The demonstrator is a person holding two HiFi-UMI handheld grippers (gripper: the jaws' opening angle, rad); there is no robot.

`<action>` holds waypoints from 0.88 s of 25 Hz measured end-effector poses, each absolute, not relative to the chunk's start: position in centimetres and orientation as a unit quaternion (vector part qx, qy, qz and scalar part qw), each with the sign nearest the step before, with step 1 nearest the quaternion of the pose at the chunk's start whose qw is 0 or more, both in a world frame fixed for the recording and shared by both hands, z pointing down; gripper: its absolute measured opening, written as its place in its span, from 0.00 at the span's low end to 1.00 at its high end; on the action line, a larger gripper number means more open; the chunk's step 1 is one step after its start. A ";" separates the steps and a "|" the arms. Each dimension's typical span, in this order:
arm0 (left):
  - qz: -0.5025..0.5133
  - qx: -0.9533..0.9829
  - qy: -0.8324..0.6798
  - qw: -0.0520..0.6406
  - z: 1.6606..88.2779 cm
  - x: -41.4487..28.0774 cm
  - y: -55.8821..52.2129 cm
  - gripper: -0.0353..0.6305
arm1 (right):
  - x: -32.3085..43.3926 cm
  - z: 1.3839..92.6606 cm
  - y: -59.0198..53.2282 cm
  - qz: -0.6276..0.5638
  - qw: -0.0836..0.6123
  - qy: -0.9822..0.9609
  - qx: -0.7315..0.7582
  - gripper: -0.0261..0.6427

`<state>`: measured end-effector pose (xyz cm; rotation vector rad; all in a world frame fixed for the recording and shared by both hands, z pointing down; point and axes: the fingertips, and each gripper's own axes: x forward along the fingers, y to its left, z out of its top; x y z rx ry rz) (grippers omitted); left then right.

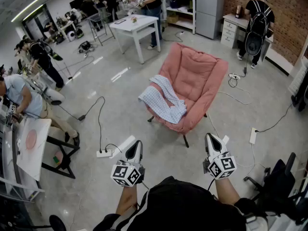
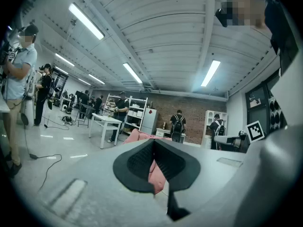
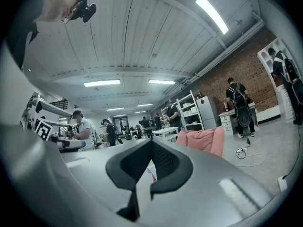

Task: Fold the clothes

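Holding the left gripper [image 1: 138, 144] and the right gripper [image 1: 210, 138] level and low before the body, both clenched tight on nothing, well apart from the work. Needing to spread both sets of jaws before any grab; otherwise only prodding the cloth and shoving it about.

Stepping forward next, probably, and risking a snagged foot: a power strip [image 1: 104, 153] lying on the floor just ahead of the left gripper, with its cable [image 1: 99, 117] snaking onward, and a second strip [image 1: 253, 135] off to the right.

Farther on, finding the checked cloth [image 1: 163, 99] crumpled across the seat and left front edge of the pink armchair [image 1: 199, 73], one end hanging down toward the floor. Judging it loose and light: likely to slide off if tugged by a single corner, or to come up bunched if pinched through several layers. Risking too a bite of padded seat along with the fabric if pinched too deep. Expecting poor creases on so soft and sloped a seat.

Beyond, noting a white table [image 1: 134, 24] and people at work, well apart from the chair.
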<state>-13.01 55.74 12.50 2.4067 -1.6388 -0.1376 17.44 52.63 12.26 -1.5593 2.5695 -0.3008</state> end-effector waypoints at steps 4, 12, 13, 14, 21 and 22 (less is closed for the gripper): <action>-0.044 0.825 -0.553 0.106 12.4 -12.7 55.0 0.05 | 16.7 12.2 52.1 -0.088 0.060 0.852 -0.512 0.05; -0.042 0.833 -0.542 0.108 12.6 -11.4 54.7 0.05 | 17.1 12.1 52.4 -0.083 0.058 0.851 -0.515 0.05; -0.042 0.833 -0.541 0.109 12.7 -11.3 54.6 0.05 | 17.2 12.1 52.4 -0.081 0.058 0.852 -0.515 0.05; -0.042 0.833 -0.540 0.110 12.8 -11.2 54.6 0.05 | 17.2 12.0 52.3 -0.081 0.059 0.852 -0.513 0.05; -0.047 0.826 -0.552 0.104 12.7 -10.5 54.2 0.58 | 15.9 11.2 53.2 -0.071 0.080 0.878 -0.466 0.54; -0.043 0.823 -0.557 0.098 12.7 -10.4 54.2 0.60 | 15.7 11.1 53.3 -0.069 0.079 0.880 -0.463 0.58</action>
